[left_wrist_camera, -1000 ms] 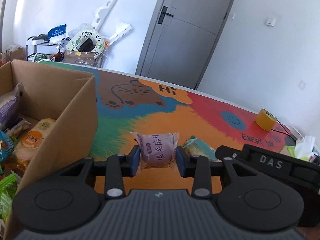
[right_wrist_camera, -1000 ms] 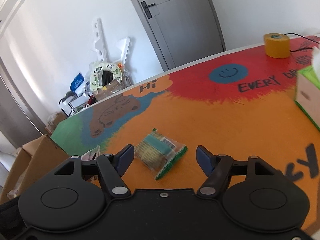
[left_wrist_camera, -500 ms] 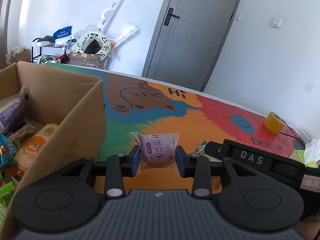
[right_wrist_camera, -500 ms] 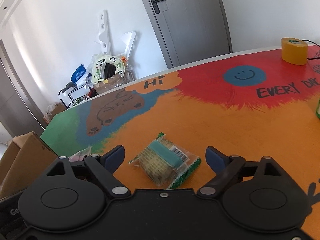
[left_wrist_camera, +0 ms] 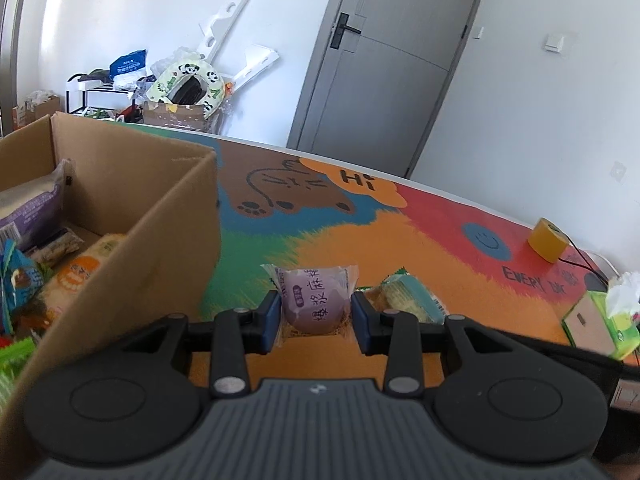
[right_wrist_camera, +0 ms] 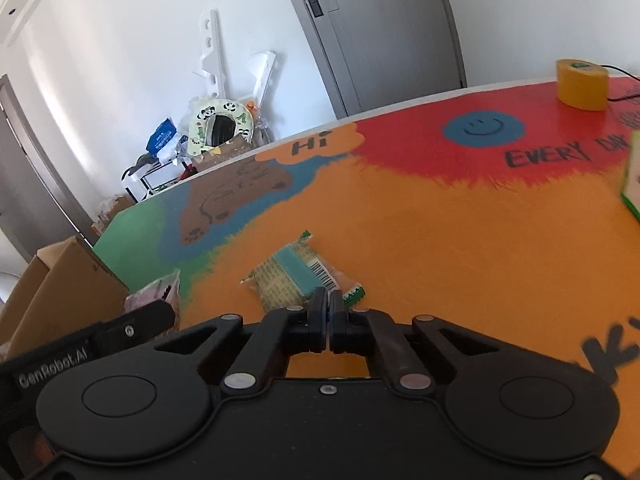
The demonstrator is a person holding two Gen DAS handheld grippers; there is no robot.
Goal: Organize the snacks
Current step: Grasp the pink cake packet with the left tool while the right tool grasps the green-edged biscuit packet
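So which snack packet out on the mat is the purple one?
The round purple packet between the left gripper's pads. The other loose one, the flat green-edged cracker packet, lies at the right gripper's shut tips.

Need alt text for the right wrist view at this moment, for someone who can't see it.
The right gripper is shut on the near edge of a clear-wrapped cracker packet with green trim lying on a colourful painted table. At left sit the corner of a cardboard box and the left gripper's tip with a purple snack; a yellow tape roll sits far right.
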